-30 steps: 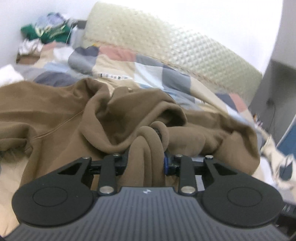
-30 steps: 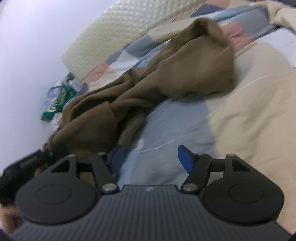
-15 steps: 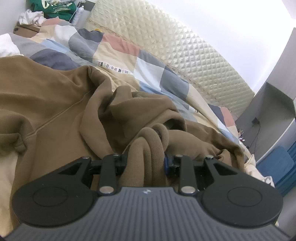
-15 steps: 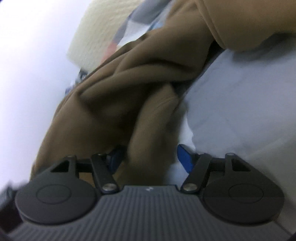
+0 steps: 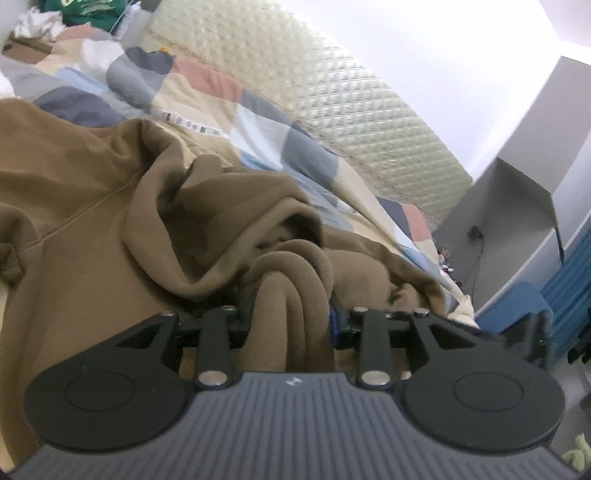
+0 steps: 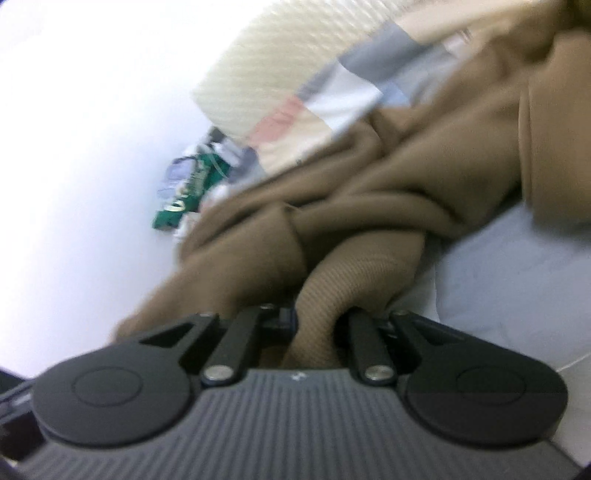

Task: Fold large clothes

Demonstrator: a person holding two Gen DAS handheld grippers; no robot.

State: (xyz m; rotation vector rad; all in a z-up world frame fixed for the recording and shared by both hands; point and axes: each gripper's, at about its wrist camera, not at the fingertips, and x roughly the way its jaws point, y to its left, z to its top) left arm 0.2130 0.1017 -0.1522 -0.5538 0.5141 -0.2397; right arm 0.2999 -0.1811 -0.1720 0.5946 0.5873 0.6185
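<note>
A large brown sweatshirt (image 5: 85,229) lies crumpled on the checked bedspread (image 5: 258,122). My left gripper (image 5: 293,314) is shut on a ribbed band of the sweatshirt, which bulges up between the jaws. In the blurred right wrist view the same brown sweatshirt (image 6: 424,177) runs across the bed. My right gripper (image 6: 317,325) is shut on another ribbed edge of it, the cloth filling the gap between the jaws.
A cream quilted headboard (image 5: 332,92) runs behind the bed. A pile of clothes with a green garment (image 5: 88,11) sits at the far corner; it also shows in the right wrist view (image 6: 184,195). A grey cabinet (image 5: 517,206) and blue chair (image 5: 517,306) stand right.
My right gripper moved in over the sweatshirt's ribbed edge and closed on it; it was open a second ago. My left gripper kept its hold and its view tilted a little.
</note>
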